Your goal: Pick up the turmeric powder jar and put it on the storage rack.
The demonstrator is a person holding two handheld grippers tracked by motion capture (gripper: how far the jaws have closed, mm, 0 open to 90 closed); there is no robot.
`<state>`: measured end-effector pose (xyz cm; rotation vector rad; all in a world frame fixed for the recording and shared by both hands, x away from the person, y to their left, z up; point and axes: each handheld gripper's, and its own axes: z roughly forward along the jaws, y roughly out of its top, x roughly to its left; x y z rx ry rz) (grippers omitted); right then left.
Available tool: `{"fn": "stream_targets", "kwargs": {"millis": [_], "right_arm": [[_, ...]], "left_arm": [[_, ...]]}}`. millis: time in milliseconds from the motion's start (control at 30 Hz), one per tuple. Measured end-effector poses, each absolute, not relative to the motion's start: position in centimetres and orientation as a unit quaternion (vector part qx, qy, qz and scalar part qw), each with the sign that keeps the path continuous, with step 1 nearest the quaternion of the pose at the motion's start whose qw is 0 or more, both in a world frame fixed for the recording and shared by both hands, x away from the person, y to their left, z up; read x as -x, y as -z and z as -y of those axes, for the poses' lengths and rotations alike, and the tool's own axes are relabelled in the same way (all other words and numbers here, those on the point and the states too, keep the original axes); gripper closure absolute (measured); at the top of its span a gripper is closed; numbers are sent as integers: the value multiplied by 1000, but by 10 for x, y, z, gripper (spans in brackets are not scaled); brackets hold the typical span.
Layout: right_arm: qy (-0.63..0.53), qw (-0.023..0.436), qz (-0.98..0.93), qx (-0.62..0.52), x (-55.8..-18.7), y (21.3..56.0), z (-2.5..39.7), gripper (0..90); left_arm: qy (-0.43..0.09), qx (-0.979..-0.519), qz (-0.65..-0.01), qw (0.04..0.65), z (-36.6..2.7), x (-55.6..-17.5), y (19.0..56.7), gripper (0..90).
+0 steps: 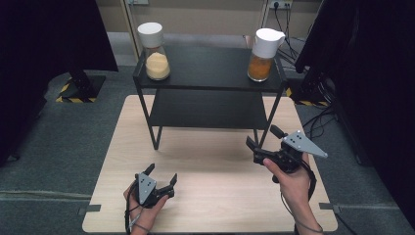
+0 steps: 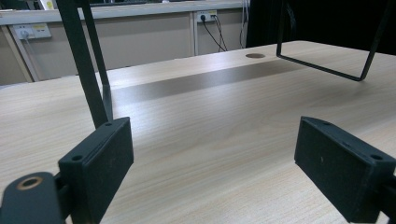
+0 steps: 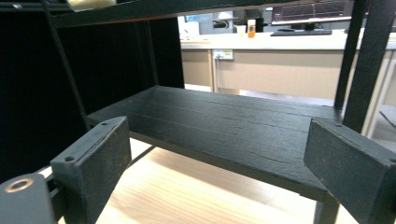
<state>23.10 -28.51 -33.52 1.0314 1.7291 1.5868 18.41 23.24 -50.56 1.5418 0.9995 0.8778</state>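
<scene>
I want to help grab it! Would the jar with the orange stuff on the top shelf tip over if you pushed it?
Probably, if pushed high: the jar is tall and narrow. The filling sits low, which may steady it. It looks like glass, so likely smooth and breakable, and it stands near the shelf edge.

I see a pale wood-grain table (image 1: 210,196) carrying a black rack (image 1: 210,73). On top, the left jar (image 1: 155,51) holds pale yellow grains under a white cap; the right jar (image 1: 263,48) holds orange-brown contents under a white lid. Both my grippers are black with grey plates: left gripper (image 1: 161,177), right gripper (image 1: 262,138). The floor (image 1: 58,132) is grey, with yellow-black hazard stripes (image 1: 68,99).
</scene>
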Motion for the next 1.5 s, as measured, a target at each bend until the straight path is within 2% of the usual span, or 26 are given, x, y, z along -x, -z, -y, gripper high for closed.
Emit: {"fn": "stream_targets", "kwargs": {"millis": [367, 1500], "right_arm": [[-596, 272, -649, -387, -226, 350, 288, 79], [-547, 270, -682, -403, -216, 408, 286, 79]], "left_arm": [[-367, -644, -418, 525, -232, -184, 506, 114], [-368, -644, -418, 524, -232, -184, 506, 114]]}}
